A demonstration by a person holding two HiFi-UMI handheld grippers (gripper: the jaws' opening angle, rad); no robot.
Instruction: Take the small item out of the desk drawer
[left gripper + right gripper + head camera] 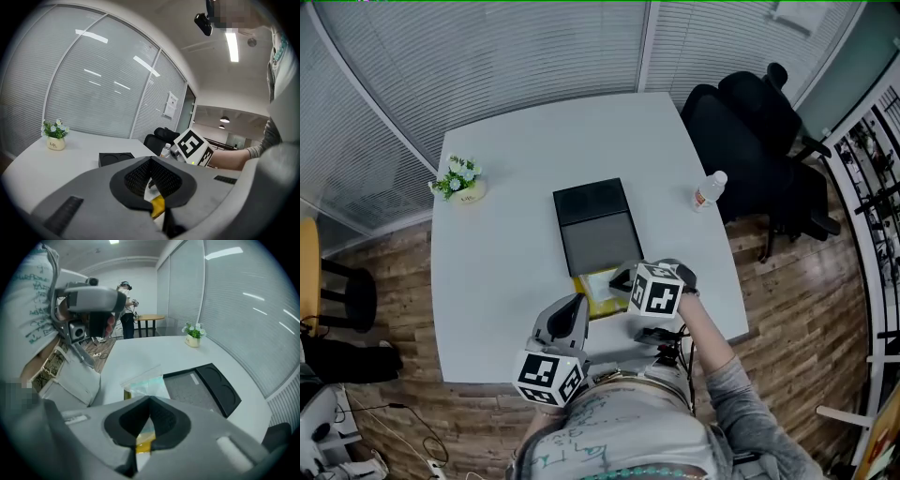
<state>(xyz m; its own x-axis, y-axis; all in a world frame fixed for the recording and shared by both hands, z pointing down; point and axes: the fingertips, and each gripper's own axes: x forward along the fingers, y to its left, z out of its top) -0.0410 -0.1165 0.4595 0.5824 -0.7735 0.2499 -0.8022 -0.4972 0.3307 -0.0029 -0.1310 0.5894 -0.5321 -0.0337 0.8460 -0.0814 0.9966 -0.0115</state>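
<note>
Plastic bag (598,287) before tray (596,225) on table (502,272)

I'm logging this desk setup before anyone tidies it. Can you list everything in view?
table: one, white, centre of the room
tray: one, black and grey, mid-table
clear bag: one, see-through with something yellow, just in front of the tray
flower pot: one, white flowers and green leaves, far left corner of the table
water bottle: one, clear, right edge of the table
office chairs: two, it seems, black, beyond the far right corner
stool: one, black, on the floor at left
left tongs: grey, closed, tips at the bag's near left edge
right tongs: grey, closed, tips at the bag's right side; grip on it unclear
</note>
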